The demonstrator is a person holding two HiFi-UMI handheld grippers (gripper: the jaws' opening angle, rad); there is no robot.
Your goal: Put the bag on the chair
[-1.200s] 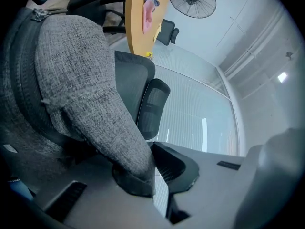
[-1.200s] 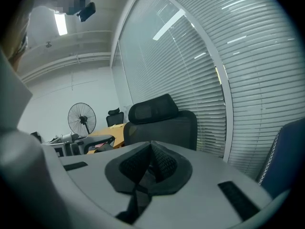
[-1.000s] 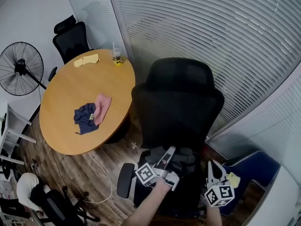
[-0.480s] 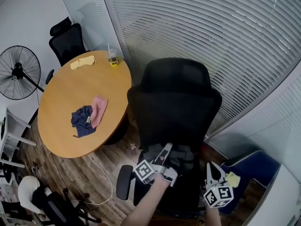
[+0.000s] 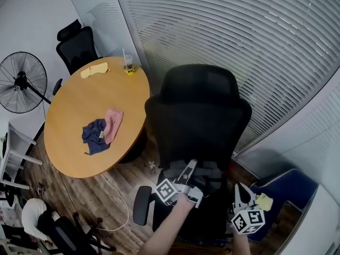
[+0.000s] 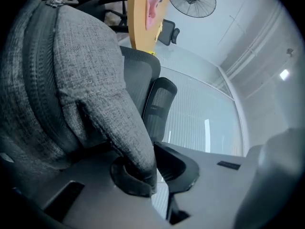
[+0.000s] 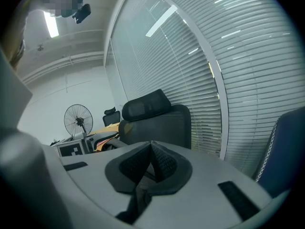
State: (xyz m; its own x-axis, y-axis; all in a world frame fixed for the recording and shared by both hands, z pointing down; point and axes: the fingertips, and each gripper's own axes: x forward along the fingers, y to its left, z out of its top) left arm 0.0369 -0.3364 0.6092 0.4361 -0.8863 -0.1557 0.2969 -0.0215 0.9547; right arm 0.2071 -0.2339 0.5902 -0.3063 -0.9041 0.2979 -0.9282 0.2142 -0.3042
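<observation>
Two forearms reach in from the bottom edge of the head view. The left gripper (image 5: 189, 170) points forward and up into the grey woven fabric bag (image 5: 204, 175), which sits on the seat of the black high-backed office chair (image 5: 199, 113), at the foot of its backrest. The right gripper (image 5: 240, 191) hangs apart to the right, beside the chair and near a blue seat (image 5: 284, 187), tips up and touching nothing. Left of the chair stands a round wooden bench (image 5: 74, 153) carrying a dark blue cloth (image 5: 94, 135), a pink cloth (image 5: 113, 124), a yellow cloth (image 5: 94, 69) and a cup with a straw (image 5: 129, 65). A black pedestal fan (image 5: 21, 82) stands beyond it.

Only the left gripper view shows the grip: the left gripper (image 6: 151, 168) has its jaws clenched on a fold of the bag (image 6: 71, 80), whose cloth fills the left half of the picture.

Only the right gripper view shows that the right gripper (image 7: 151, 159) has its jaws pressed together on nothing, aimed at the chair's side (image 7: 155, 118) and the slatted blinds (image 7: 248, 70).
</observation>
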